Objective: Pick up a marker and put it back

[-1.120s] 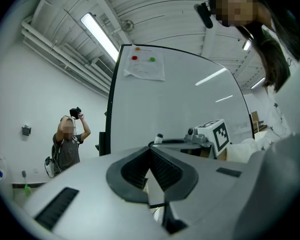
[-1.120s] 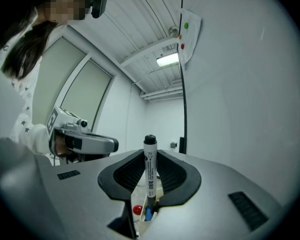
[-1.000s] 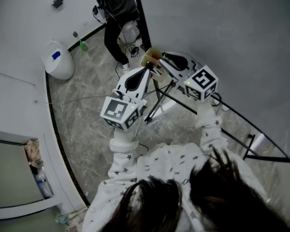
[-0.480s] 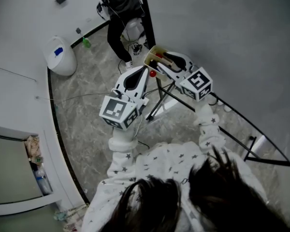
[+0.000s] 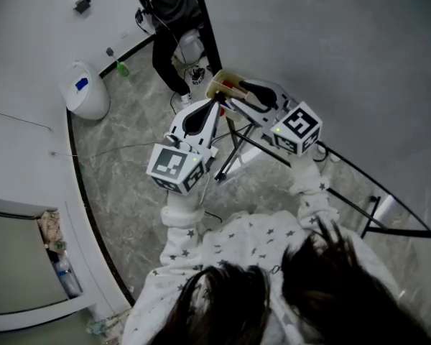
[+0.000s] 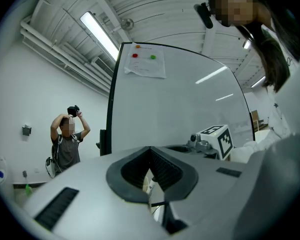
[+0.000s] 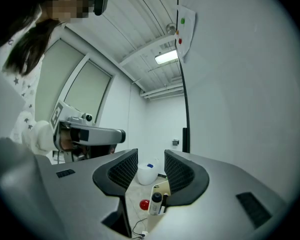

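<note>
The marker (image 7: pixel 155 202) stands black cap up in the beige holder (image 7: pixel 162 188), with a second dark marker just beside it in the same holder and a small red round thing (image 7: pixel 144 204) just to the holder's left in the right gripper view. The right gripper (image 7: pixel 151 166) hangs directly over the holder with its jaws opening. They stand wide apart, and the marker shows in the gap low between them, but neither ribbed pad presses on it, so this gripper has hold of nothing. From the head view, the holder (image 5: pixel 219 86) sits against the foot of the whiteboard (image 5: pixel 330 63), and the right gripper (image 5: pixel 233 95) reaches to it from the person's side. The left gripper (image 5: pixel 217 105) points at the holder from its other side, just short of touching. Its jaws are drawn together at the tips and it carries nothing. By the look of things, the putting-back is at its end: the marker is in the holder and is being let go. The next move calls for drawing the right gripper away from the holder along the line of its jaws. The pads should stay spread so that neither catches the cap or tips the holder.
</note>
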